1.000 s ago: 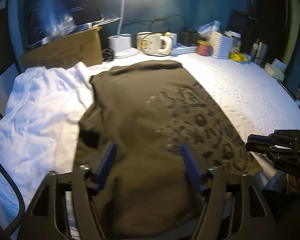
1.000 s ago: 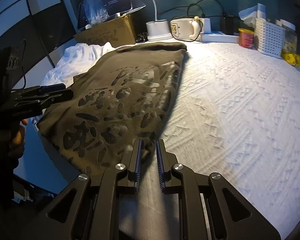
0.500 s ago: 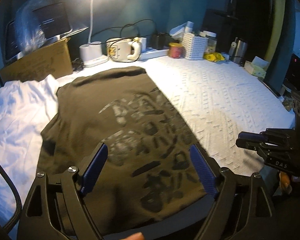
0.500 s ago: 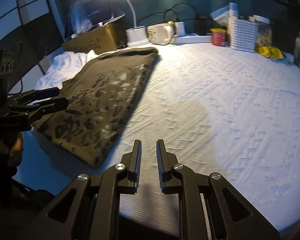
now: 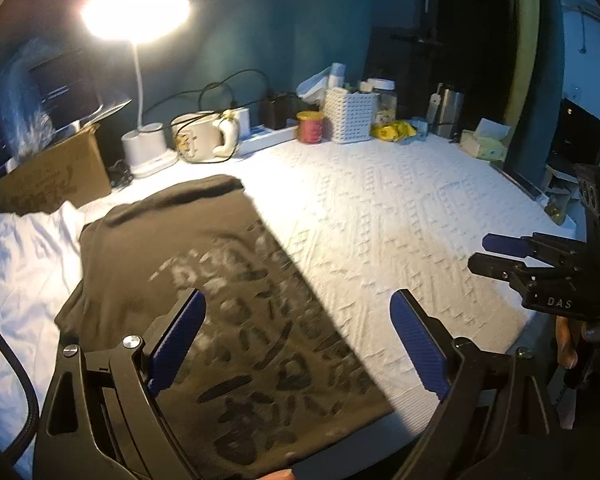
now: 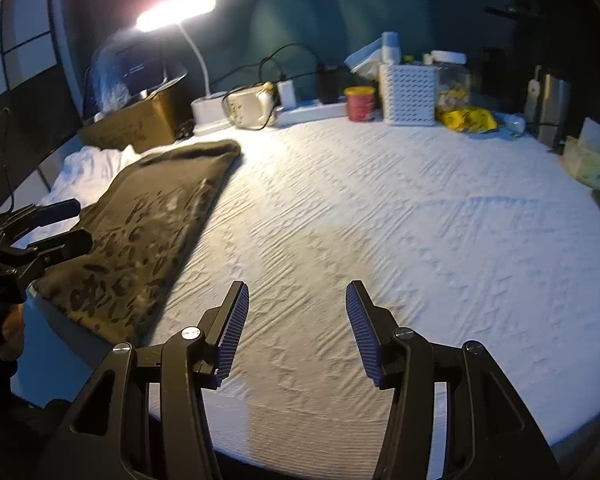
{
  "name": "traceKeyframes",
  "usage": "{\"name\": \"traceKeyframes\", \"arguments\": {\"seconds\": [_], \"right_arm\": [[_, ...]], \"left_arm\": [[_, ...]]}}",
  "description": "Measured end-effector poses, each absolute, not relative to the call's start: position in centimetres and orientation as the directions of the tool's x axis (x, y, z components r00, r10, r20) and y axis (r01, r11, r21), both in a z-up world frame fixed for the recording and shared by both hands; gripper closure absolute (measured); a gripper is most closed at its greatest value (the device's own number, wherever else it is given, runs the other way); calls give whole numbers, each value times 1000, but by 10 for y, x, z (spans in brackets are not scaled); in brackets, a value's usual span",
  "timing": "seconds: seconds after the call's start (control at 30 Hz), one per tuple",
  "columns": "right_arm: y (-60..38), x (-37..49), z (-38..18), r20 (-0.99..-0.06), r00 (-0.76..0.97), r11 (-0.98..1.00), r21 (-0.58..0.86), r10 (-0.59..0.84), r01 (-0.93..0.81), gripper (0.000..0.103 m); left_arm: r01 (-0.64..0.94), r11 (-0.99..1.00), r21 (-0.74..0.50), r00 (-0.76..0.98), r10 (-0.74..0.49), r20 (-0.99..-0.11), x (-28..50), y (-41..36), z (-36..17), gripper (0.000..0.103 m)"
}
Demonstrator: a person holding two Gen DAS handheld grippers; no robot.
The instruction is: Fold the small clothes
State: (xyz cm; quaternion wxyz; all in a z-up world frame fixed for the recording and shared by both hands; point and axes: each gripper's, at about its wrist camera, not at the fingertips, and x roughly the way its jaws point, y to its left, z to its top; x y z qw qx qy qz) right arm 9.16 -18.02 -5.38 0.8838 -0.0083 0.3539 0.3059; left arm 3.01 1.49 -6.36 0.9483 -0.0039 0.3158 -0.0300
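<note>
Jaws of both grippers just opened, empty; right gripper (image 5: 500, 258) reads "DAS"; shirt (image 5: 220, 300) print seems illegible.

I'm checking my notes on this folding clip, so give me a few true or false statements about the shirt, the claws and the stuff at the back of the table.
1. The dark printed shirt lies folded on the white textured cover. True.
2. The right claw is clamped on the shirt. False: its jaws have just opened and nothing is between them.
3. The left claw is open above the shirt. True.
4. The lamp is off. False: it shines brightly.
5. White cloth lies beside the shirt. True.
</note>
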Motion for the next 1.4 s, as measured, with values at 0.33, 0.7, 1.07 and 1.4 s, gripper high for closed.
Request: {"name": "traceKeyframes", "arguments": {"seconds": [0.33,0.7,1.07,1.4], "right_arm": [[-213,98,-32,-590,652,860,158,476,-485,49],[-241,101,2,-523,742,894,100,420,-436,49],[-254,97,43,-424,813,908,61,399,-414,49],[-252,83,83,-336,855,911,18,395,-413,49]], "left_arm": [[105,994,-6,838,-92,-538,36,-9,-39,10],[123,992,30,896,-98,-434,33,-19,-3,10],[102,994,44,949,-84,-304,21,-17,35,10],[84,996,37,982,-76,-173,5,-8,65,10]]}}
